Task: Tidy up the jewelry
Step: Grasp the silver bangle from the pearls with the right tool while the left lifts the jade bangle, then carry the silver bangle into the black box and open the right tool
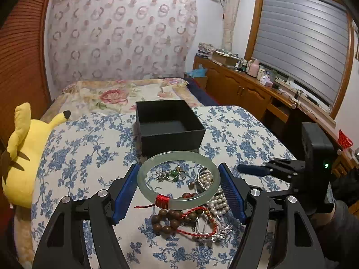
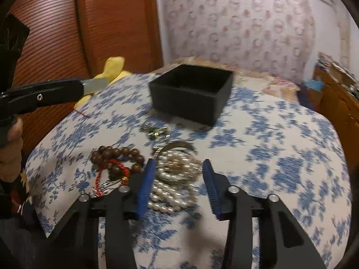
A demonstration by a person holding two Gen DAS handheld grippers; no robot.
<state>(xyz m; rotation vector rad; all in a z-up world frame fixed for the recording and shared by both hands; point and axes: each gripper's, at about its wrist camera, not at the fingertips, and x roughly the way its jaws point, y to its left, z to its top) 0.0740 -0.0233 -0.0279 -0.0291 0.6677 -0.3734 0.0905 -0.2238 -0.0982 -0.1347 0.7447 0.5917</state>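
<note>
We hold the pale green bangle (image 1: 179,179) between the blue pads of our left gripper (image 1: 179,187), lifted above the heap of jewelry (image 1: 197,210) on the blue-flowered cloth (image 1: 89,148). Our right gripper (image 2: 178,186) hangs over the pearl strands (image 2: 172,179) with its jaws partly apart, gripping nothing. The open black box (image 1: 169,126) stands toward the far edge of the cloth, beyond the heap.

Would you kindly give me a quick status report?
Left tongs shut on jade bangle, raised. Right tongs open over pearls. Black box empty, path clear.
</note>
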